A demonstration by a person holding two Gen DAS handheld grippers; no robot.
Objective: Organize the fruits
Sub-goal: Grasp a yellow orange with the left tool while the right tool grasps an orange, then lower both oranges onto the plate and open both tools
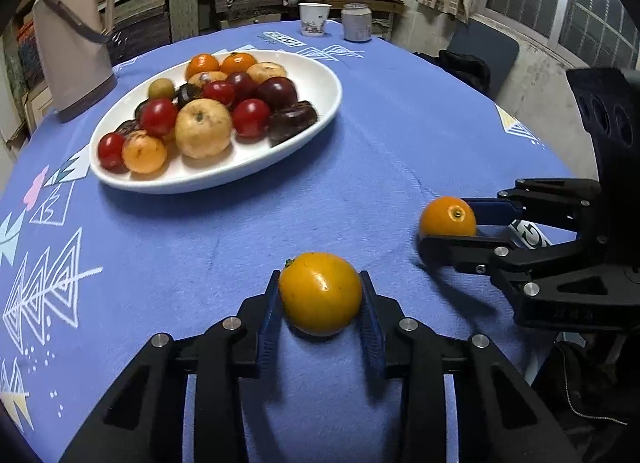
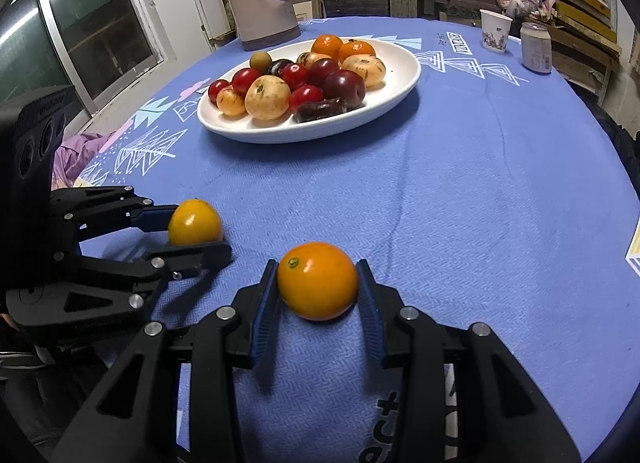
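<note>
The left claw (image 1: pixel 320 295) has its blue pads closed against the sides of an orange-yellow fruit (image 1: pixel 320 293), which sits on the blue cloth of the surface (image 1: pixel 360 135); the right claw (image 2: pixel 317 283) stands around a second orange fruit (image 2: pixel 317 280), the left pad touching, the right pad so close that contact cannot be told; each claw shows at the other's side, just beside it, with its own fruit between its fingers.

Ahead of both claws, well apart from them, lies one white oval plate (image 1: pixel 320 75); it holds a heap of fruit: four small red ones, two bright orange ones at the far end, about four pale yellow-orange ones, one small greenish-yellow one, and several dark purple ones whose number is hard to tell.

Beyond the plate, at the far rim of the surface, stand one paper cup (image 1: pixel 315 19) and one can (image 1: pixel 357 22), side by side; one tan thermos jug (image 1: pixel 72 43) stands just past the plate's far-left edge.
</note>
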